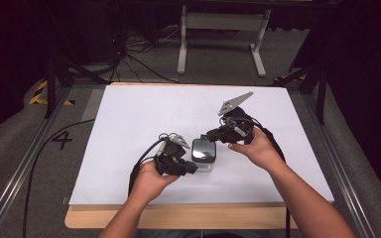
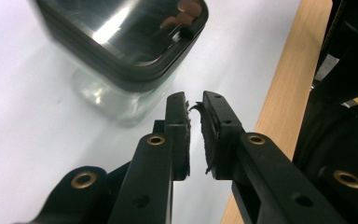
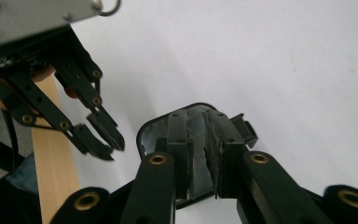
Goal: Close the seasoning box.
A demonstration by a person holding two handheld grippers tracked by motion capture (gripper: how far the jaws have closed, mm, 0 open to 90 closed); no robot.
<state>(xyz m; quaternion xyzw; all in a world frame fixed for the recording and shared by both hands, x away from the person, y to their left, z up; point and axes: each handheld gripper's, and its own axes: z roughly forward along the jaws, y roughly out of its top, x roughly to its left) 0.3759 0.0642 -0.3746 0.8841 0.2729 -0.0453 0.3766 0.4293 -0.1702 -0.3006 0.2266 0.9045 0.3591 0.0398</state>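
Fingers, left: the left gripper [image 2: 195, 135] has its fingers [image 2: 177, 135] only a narrow crack apart, with nothing between them. They sit just off the near corner of the jar, not touching it as far as I can tell.

Fingers, right: the right gripper [image 3: 200, 154] is also at a narrow gap, hanging right over the lid. Can't honestly tell if the pads touch the lid or just hover above it, but they aren't clamped on anything.

Thing in hand: small clear square-ish glass jar [image 1: 204, 154] with a glossy black lid [image 2: 135, 37] and a little latch tab [image 3: 244, 128] on one side. It's upright on the sheet between the two grippers, toward the near middle of the desk.

How I'd do it: looks like a lid-opening job to me. Open the left wider and brace the glass body low down, since it's slick and would skid on paper. Then bring the right one at the latch tab from the side, not straight down on the shiny top.

Surface: white paper sheet [image 1: 144, 114] over a light wooden desk [image 1: 178, 218], whose edge shows along the near side.

Room: dim, grey carpet floor [image 1: 15, 148] with a painted 4, black cables, and a white metal stand [image 1: 223, 29] behind the desk.
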